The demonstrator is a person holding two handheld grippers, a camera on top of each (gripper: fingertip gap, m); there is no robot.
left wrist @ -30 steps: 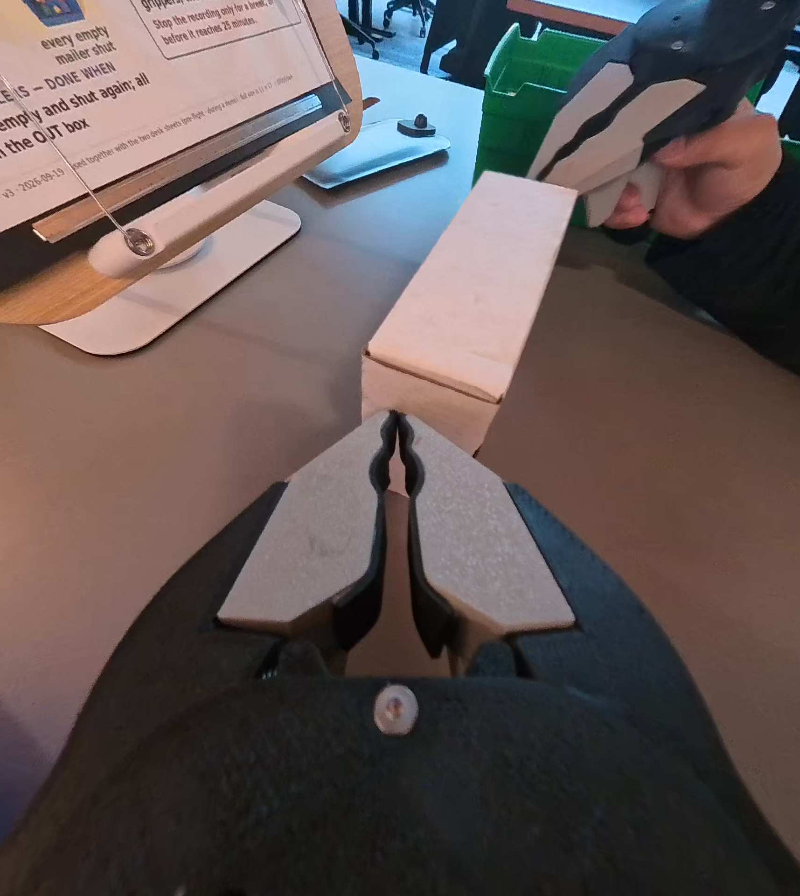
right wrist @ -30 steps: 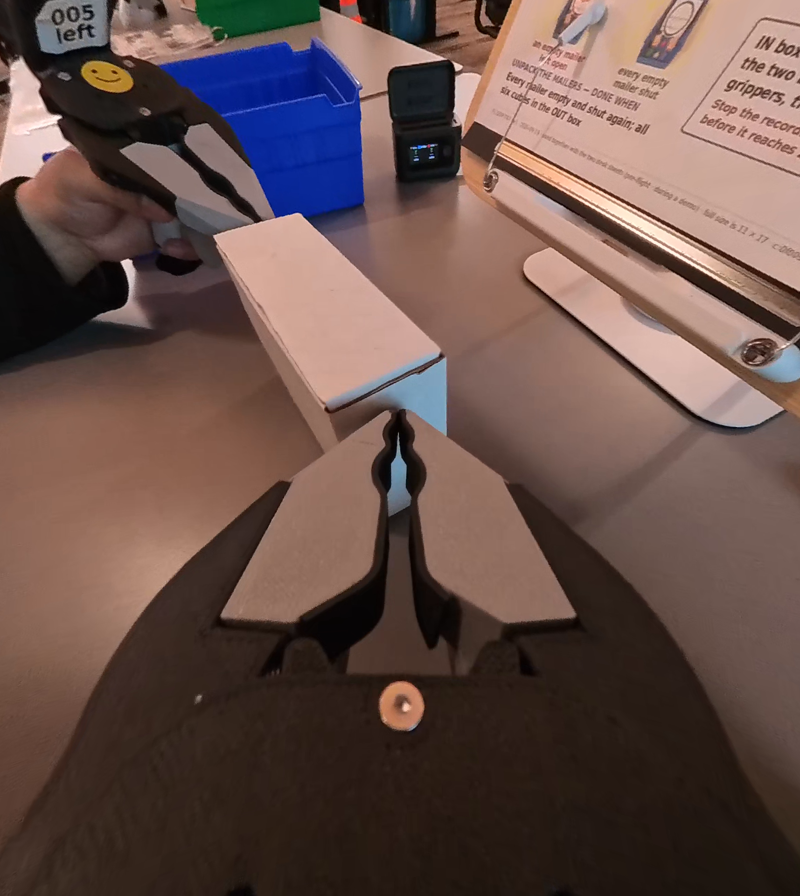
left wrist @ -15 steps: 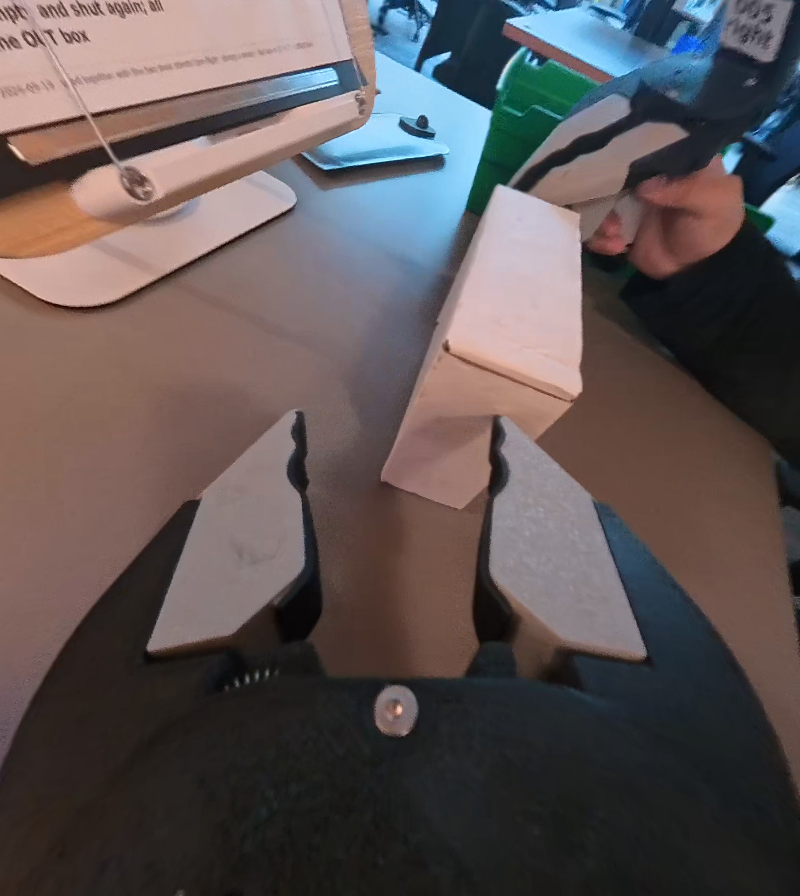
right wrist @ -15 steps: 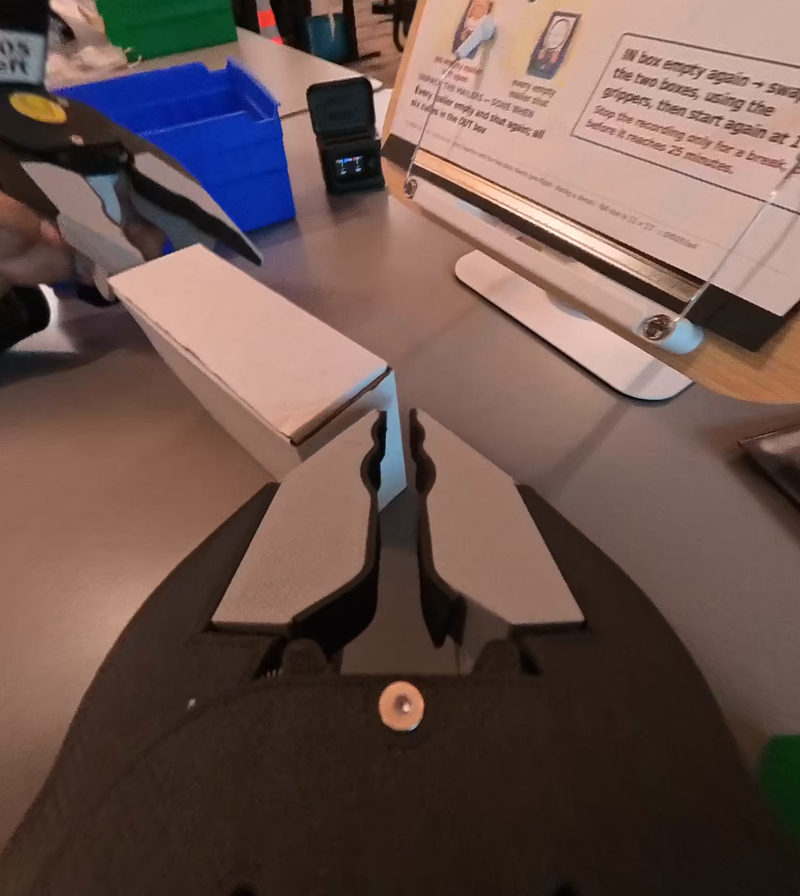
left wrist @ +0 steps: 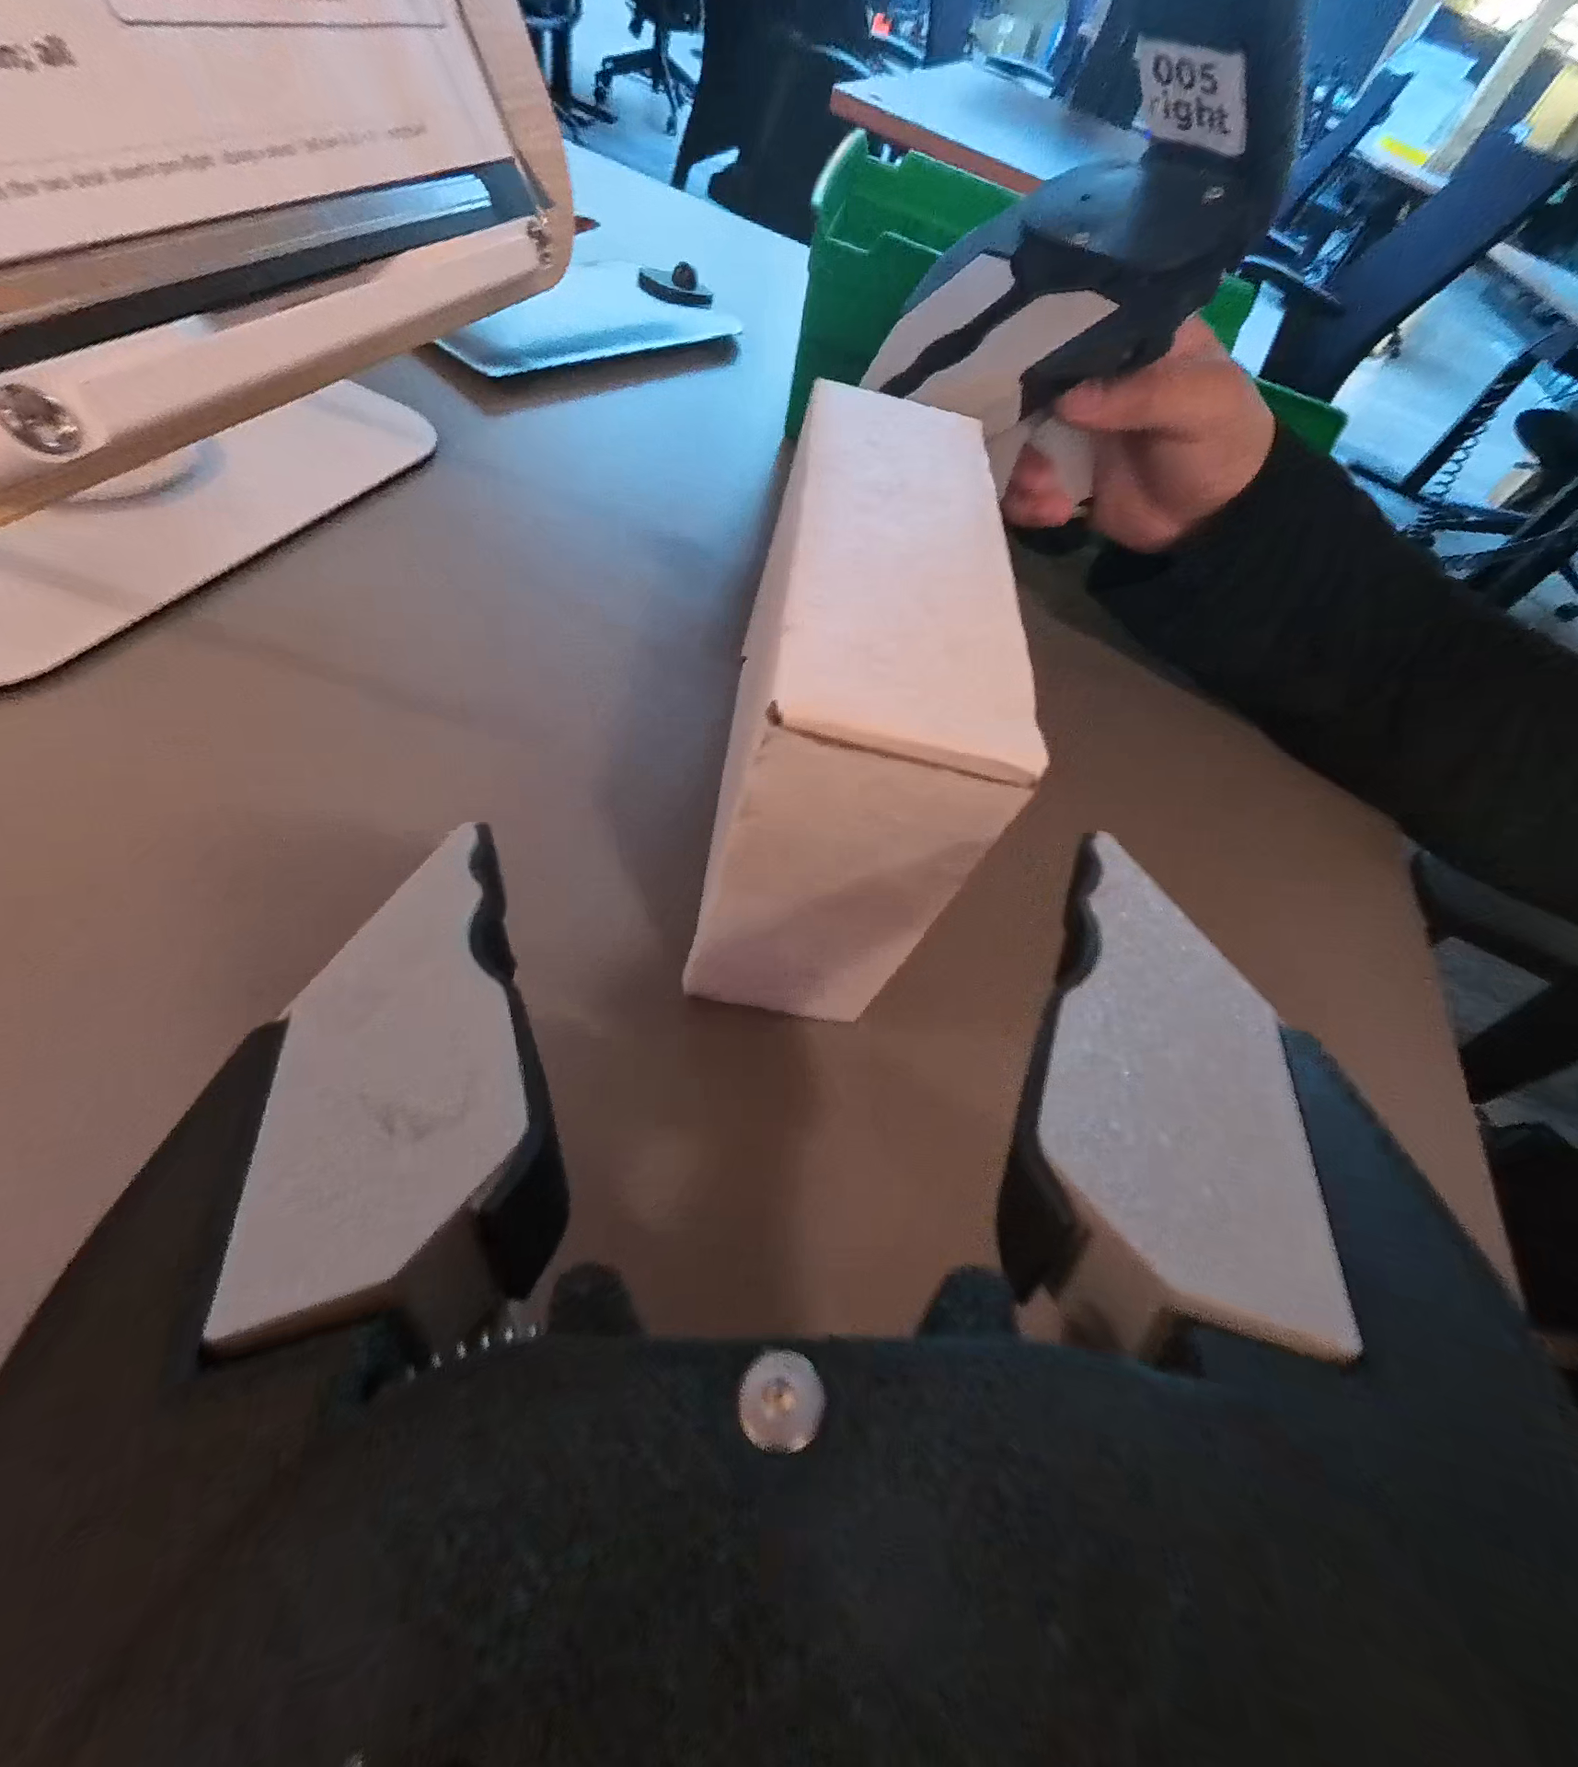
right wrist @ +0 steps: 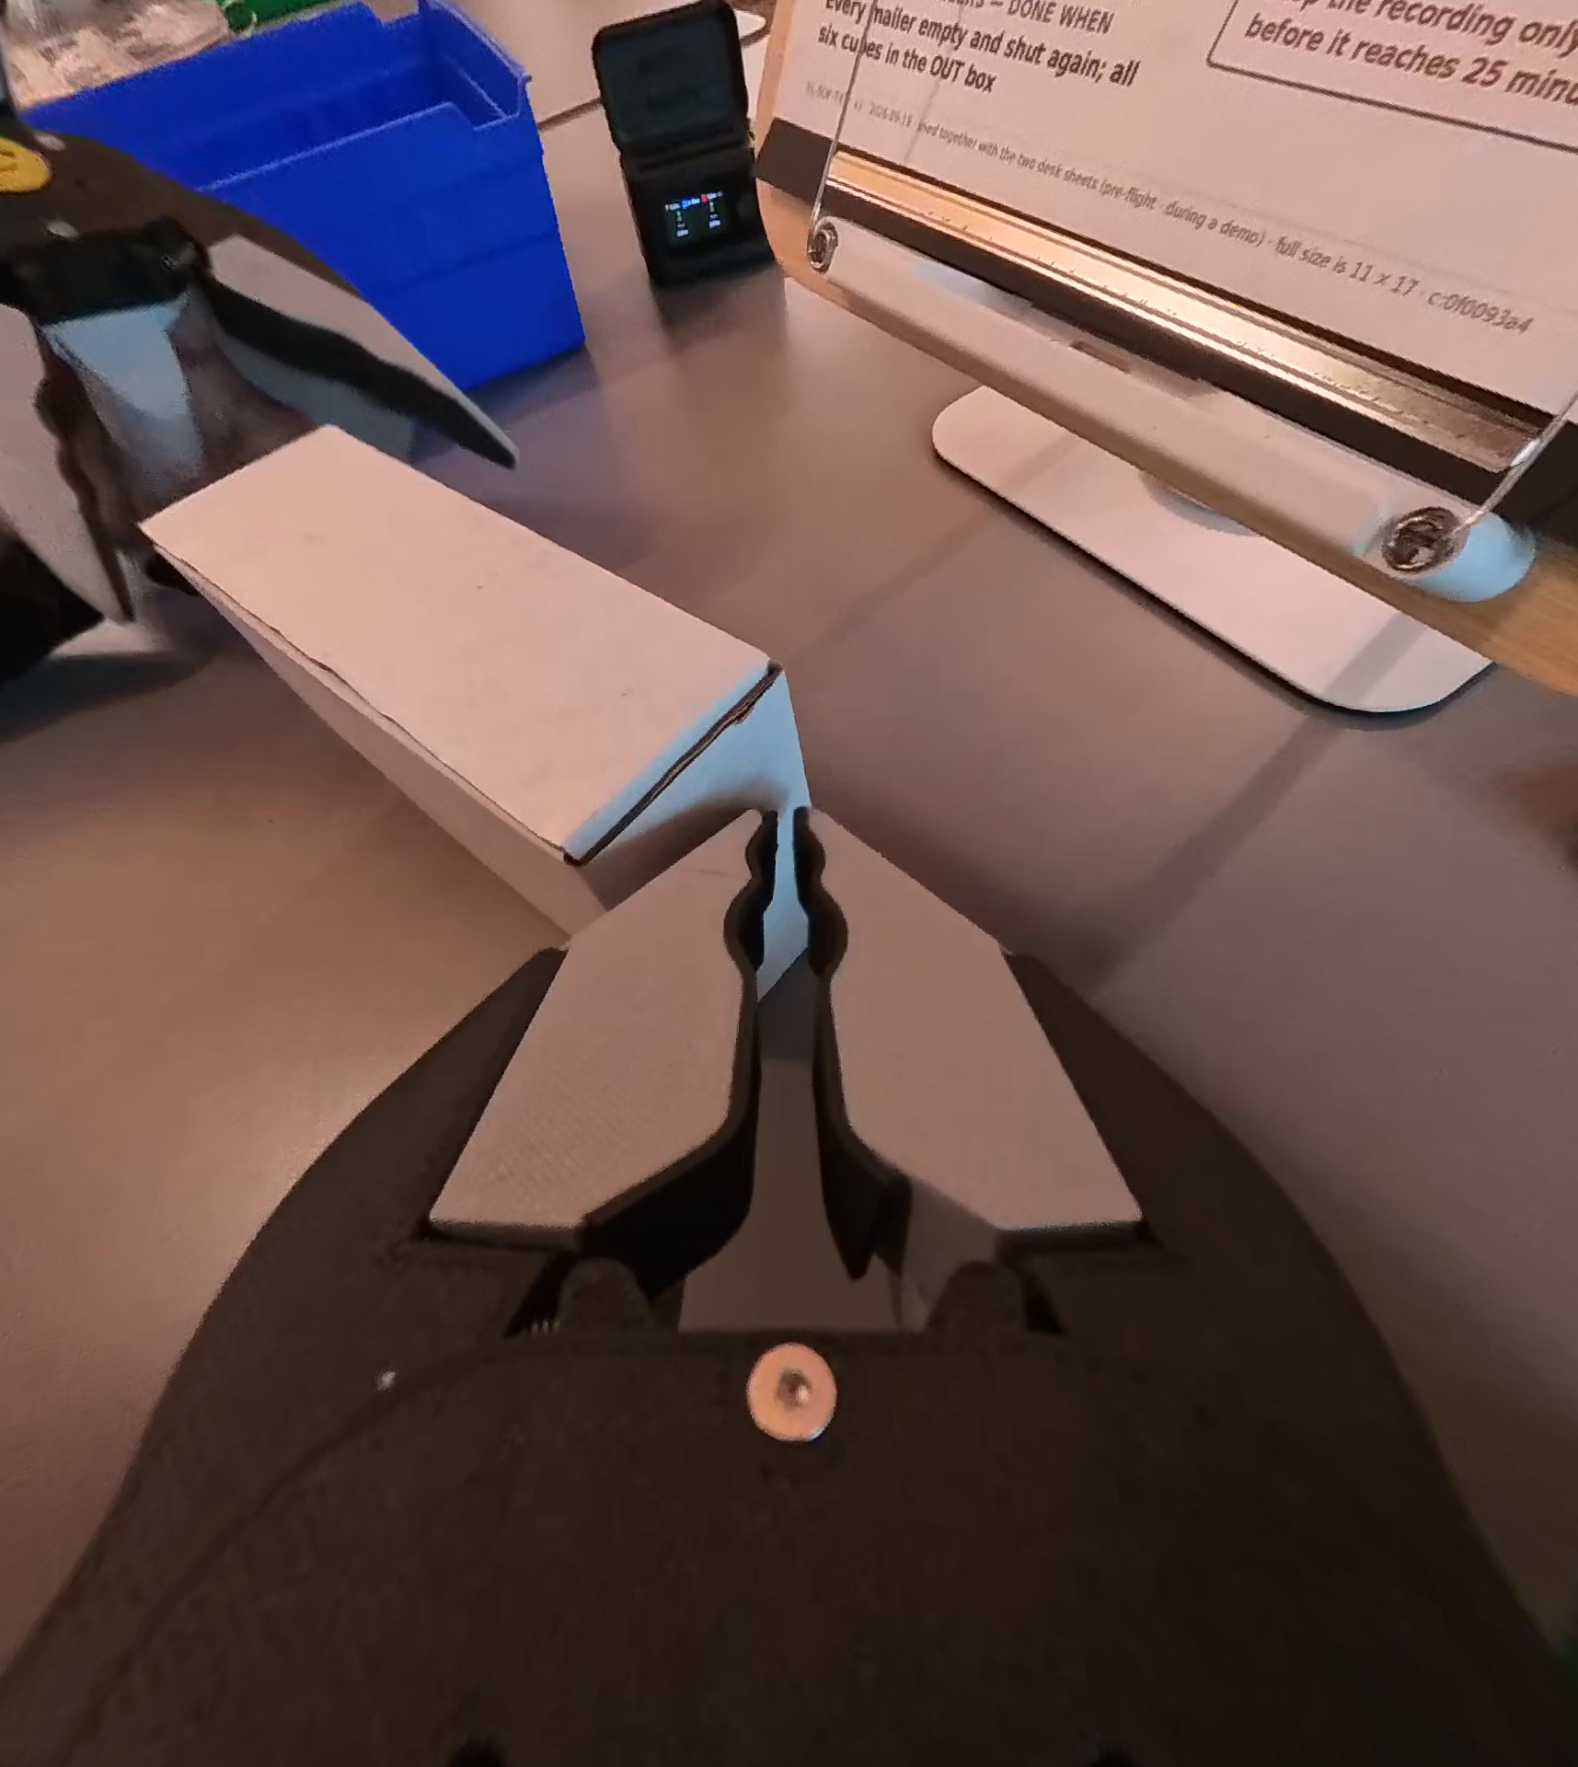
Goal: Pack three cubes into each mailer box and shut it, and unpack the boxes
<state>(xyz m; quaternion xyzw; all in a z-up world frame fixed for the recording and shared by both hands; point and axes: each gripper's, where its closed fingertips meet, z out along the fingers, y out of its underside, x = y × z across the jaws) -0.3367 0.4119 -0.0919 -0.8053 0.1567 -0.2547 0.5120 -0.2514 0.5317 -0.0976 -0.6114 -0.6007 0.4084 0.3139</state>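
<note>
White cardboard mailer box [left wrist: 871, 688], lid down and shut, lay lengthwise on the grey surface [left wrist: 192, 861] between my two tools. Only one mailer was in view, though the task speaks of boxes in the plural.

Jaws, left gripper [left wrist: 785, 918]: spread wide, holding nothing; the near end of the box sat just ahead of the gap, not between the fingers. Jaws, right gripper [right wrist: 785, 832]: drawn nearly together, only a thin slit between the tips, which sat at the lower corner of the box's opposite end face. Touching or merely in front of it: could not tell. Nothing was clamped between them as far as I could see.

Progress, judged: the lid's being closed suits either a pack just finished or an unpack finished with the mailer shut again. Contents were hidden, so I could not say which.

Count:
- mailer boxes: one
- cubes: none visible
- blue bin [right wrist: 364, 191]: one, beyond the far end of the box from my right jaws; the part of its inside that I could see held no cubes
- green bin [left wrist: 871, 249]: one, beyond the box from my left jaws, contents hidden
- instruction stand [right wrist: 1244, 478]: one
- small black device [right wrist: 684, 143] with a lit screen: one, beside the blue bin

Remaining: any second mailer, and whichever phase follows.
</note>
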